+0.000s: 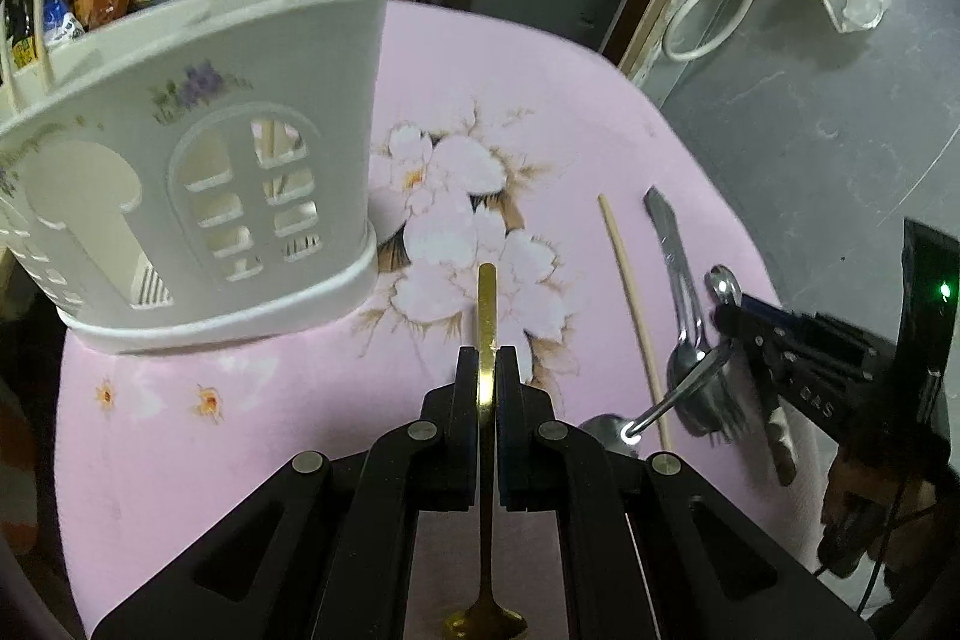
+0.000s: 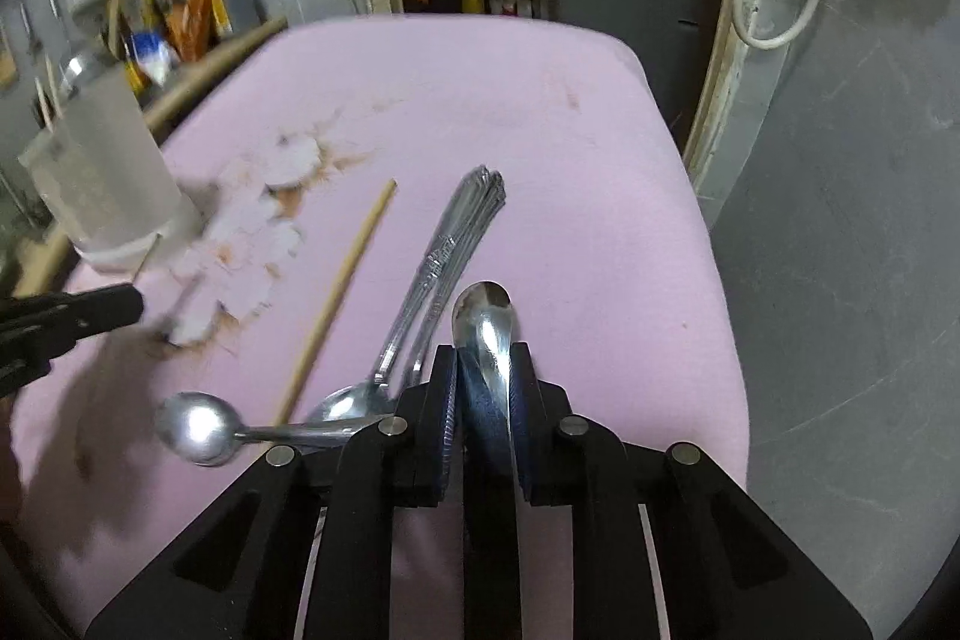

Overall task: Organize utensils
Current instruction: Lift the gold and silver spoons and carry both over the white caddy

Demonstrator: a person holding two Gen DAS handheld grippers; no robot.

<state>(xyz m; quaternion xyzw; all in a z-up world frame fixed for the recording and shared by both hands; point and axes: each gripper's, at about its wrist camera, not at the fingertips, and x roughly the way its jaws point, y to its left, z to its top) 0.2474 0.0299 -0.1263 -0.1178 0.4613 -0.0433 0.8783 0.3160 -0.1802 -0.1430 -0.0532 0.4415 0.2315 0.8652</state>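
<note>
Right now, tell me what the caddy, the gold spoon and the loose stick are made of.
Caddy: apparently moulded white plastic, matte, with cut-out windows and printed flowers.
Gold spoon: likely metal, shiny brass-coloured finish.
Stick: looks like pale wood or bamboo, dull and unvarnished.

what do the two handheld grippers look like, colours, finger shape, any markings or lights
Both the left gripper and the right gripper are matte black, with angular linkage arms joined by round silver pins and triangular cut-outs. Each ends in two flat rectangular fingers whose inner faces carry bluish ribbed pads. Seen from the left wrist, the right gripper's body shows small screws, faint embossed lettering too blurred to read, and a green light.
</note>
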